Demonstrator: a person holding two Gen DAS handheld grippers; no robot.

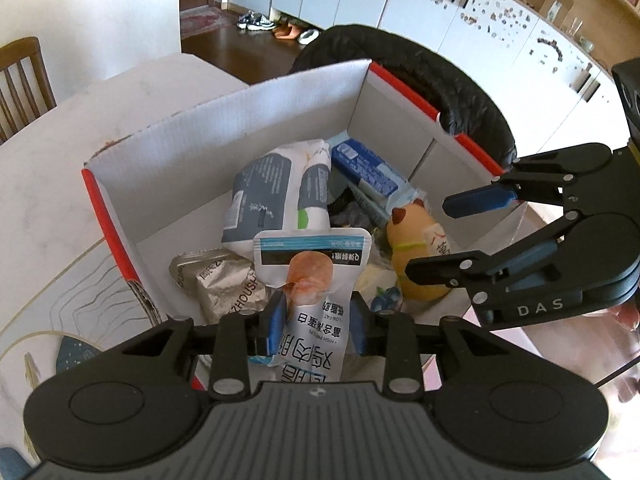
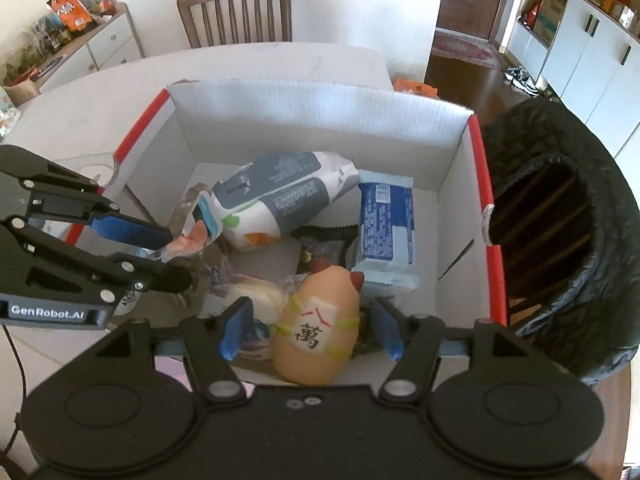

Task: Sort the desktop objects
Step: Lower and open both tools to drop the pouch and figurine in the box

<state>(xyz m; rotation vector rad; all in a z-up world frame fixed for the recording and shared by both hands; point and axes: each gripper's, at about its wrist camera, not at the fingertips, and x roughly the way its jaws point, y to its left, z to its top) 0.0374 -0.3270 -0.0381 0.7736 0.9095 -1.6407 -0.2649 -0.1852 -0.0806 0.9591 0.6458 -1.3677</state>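
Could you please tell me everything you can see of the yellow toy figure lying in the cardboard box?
The yellow toy figure looks like smooth soft rubber or plastic, rounded and animal-shaped, with a brown ear at its far end. A white tag bearing red and black characters is strapped across its body by thin yellow-green bands. It lies inside the cardboard box, near the front, among snack packets. The right gripper straddles it with jaws open, the blue pads not pressing on it.
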